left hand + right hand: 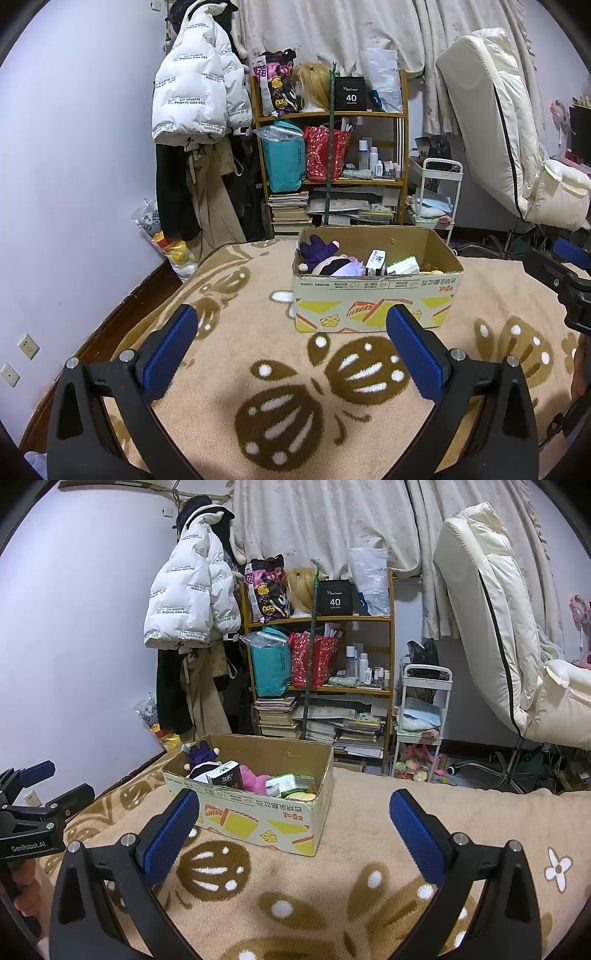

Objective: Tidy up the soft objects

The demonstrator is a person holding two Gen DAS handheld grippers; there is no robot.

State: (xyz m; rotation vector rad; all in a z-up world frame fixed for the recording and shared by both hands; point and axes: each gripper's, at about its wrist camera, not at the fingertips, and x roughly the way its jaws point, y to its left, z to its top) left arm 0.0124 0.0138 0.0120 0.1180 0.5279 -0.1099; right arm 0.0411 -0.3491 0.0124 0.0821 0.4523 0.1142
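Pink plush (255, 780) only in right view

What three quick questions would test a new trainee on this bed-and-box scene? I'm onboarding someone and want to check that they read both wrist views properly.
1. True or false: the left gripper is shut on a toy.
2. Multiple choice: the cardboard box stands on A) the bare floor, B) the patterned blanket, C) the white cart.
3. Fill in: in the right wrist view, the soft toy lying in the box between the dark tissue pack and the green pack is coloured ____.

Key
1. False: both the left and the right gripper are open and hold nothing.
2. B
3. Pink
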